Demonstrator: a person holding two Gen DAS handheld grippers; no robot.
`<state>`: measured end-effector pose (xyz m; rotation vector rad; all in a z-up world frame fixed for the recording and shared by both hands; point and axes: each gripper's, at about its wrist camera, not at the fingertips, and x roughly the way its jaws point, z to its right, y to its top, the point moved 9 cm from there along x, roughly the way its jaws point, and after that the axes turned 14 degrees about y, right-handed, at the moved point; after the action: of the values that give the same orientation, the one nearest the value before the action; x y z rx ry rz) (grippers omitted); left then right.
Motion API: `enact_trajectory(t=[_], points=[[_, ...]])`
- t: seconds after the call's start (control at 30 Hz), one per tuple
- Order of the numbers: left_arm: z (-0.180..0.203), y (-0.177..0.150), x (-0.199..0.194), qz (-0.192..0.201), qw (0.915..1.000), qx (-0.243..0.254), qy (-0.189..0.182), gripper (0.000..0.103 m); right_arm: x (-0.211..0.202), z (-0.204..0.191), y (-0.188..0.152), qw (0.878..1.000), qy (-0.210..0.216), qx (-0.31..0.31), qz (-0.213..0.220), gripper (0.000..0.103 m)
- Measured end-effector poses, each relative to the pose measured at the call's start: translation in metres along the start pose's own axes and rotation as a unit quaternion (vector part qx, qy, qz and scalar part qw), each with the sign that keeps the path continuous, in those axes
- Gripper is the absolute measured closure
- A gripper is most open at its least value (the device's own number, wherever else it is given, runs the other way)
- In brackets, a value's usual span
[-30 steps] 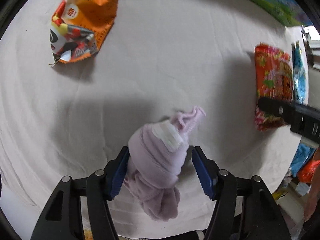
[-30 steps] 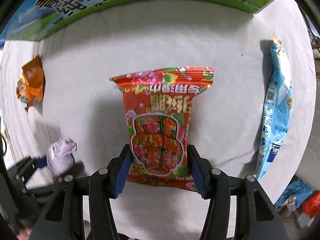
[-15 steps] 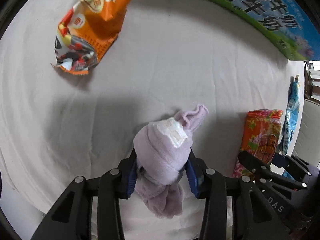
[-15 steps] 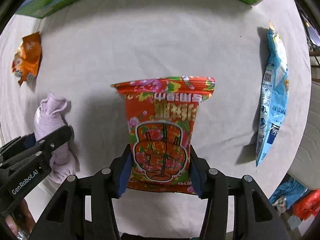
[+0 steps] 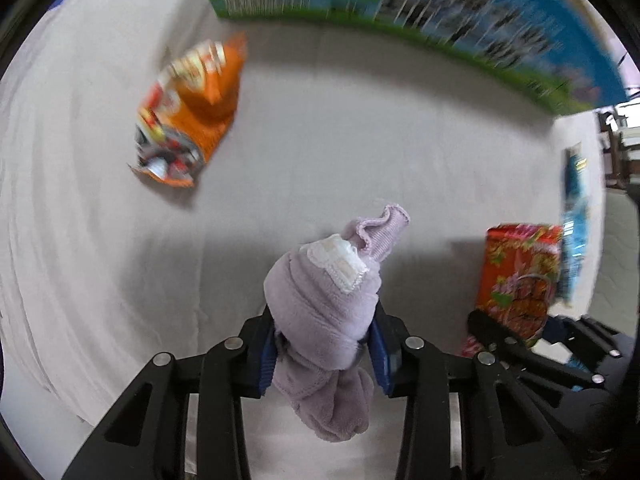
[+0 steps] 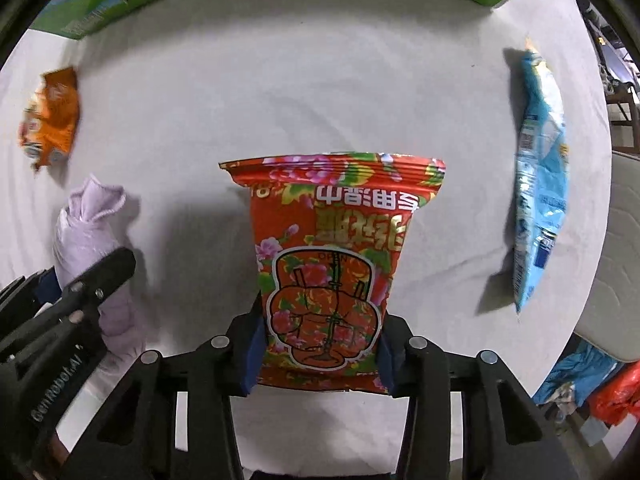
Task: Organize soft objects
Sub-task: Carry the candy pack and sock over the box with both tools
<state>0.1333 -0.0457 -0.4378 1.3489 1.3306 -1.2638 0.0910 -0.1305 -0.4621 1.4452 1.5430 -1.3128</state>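
Far left on white cloth-covered table [image 6: 320,60]: crumpled orange snack bag [image 6: 52,116]. Nearer, left gripper [image 5: 324,344] clamped on rolled lilac cloth bundle [image 5: 324,300]. Centre, right gripper [image 6: 320,356] pinching red floral snack packet [image 6: 332,264]. Far right: blue packet [image 6: 540,184].

Motion blur smeared the orange snack bag [image 5: 191,114] at ten o'clock and the printed box [image 5: 420,16] at twelve, its lettering unreadable.
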Motion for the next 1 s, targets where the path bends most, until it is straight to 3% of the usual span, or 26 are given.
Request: enact_trajectory(t=[0.3, 0.47, 0.6, 0.8, 1.0], points=[[-0.009, 0.036, -0.131, 0.107, 0.9936, -0.01, -0.035, 0.067, -0.128, -0.008, 0.011, 0.994, 0.049, -0.023, 0.09, 0.056], [-0.012, 0.057, -0.178, 0.149, 0.988, -0.007, -0.039, 0.067, -0.194, -0.006, 0.011, 0.988, 0.054, -0.033, 0.139, 0.056], [-0.012, 0.07, -0.189, 0.169, 0.9848, -0.009, -0.041, 0.067, -0.237, -0.009, 0.029, 0.984, 0.061, -0.039, 0.164, 0.056], [-0.011, 0.095, -0.199, 0.182, 0.982, -0.015, -0.048, 0.067, -0.24, -0.013, 0.052, 0.98, 0.075, -0.043, 0.178, 0.056], [-0.013, 0.154, -0.209, 0.187, 0.981, -0.012, -0.05, 0.067, -0.264, -0.01, 0.101, 0.978, 0.074, -0.034, 0.194, 0.056]])
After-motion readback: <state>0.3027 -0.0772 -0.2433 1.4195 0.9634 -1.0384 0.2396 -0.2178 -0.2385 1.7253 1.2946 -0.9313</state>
